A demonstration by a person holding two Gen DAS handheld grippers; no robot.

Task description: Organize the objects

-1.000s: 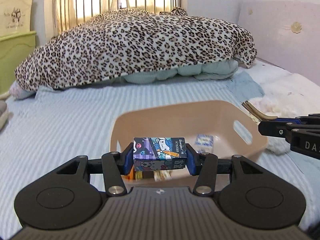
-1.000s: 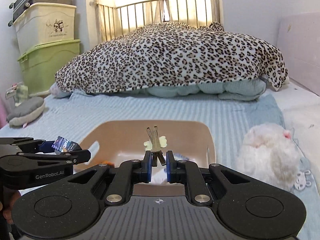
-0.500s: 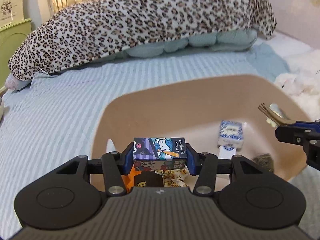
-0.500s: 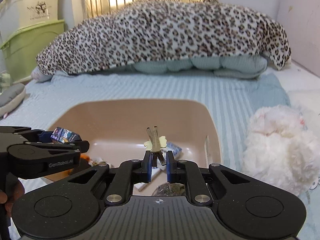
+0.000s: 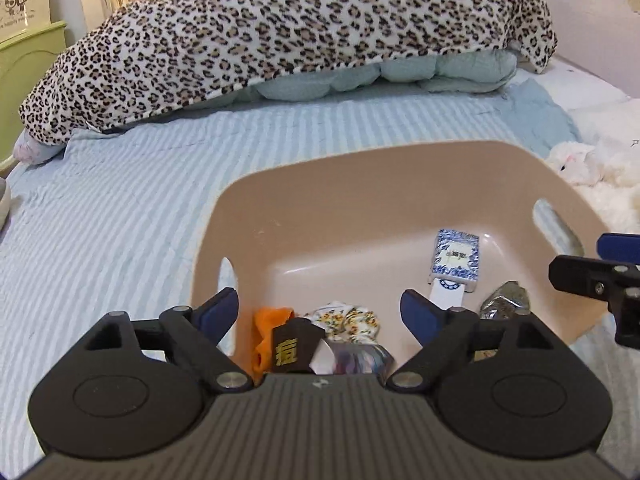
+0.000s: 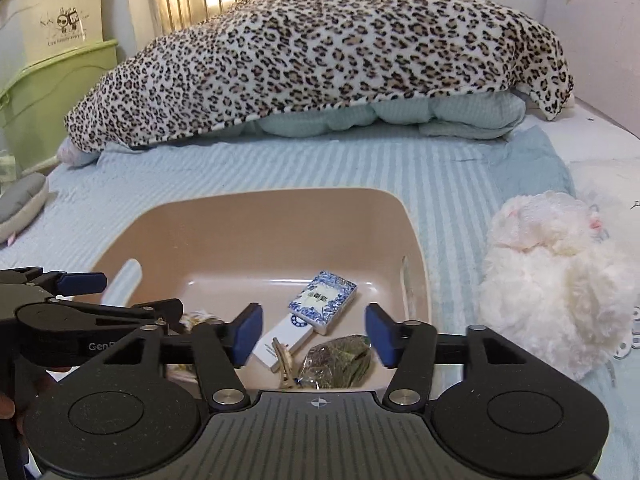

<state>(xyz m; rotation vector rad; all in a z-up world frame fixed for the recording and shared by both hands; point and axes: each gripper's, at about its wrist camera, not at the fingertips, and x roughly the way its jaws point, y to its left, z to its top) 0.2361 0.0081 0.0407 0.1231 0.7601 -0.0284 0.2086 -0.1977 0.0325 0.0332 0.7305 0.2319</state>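
A beige plastic basket (image 5: 360, 184) (image 6: 248, 224) sits on the striped bed sheet. My left gripper (image 5: 320, 312) is open and empty over its near left part. Below it lie the cartoon-printed box (image 5: 360, 358), blurred, a dark box with a gold character (image 5: 296, 346), an orange item (image 5: 266, 334) and a flowered cloth (image 5: 352, 318). My right gripper (image 6: 312, 330) is open and empty over the basket's near right part. Below it lie the hair clip (image 6: 282, 358), a blue-and-white card box (image 6: 322, 302) (image 5: 456, 260) and a shiny dark wrapper (image 6: 340, 364) (image 5: 504, 300).
A white plush toy (image 6: 556, 280) lies on the bed right of the basket. A leopard-print blanket (image 6: 320, 64) over a pale green quilt fills the far bed. Green and cream storage bins (image 6: 48, 80) stand at the left, and a grey slipper-like item (image 6: 20, 204) lies nearby.
Both grippers opened over the basket. The cartoon box left my left gripper and the hair clip left my right gripper; both now lie in the basket.
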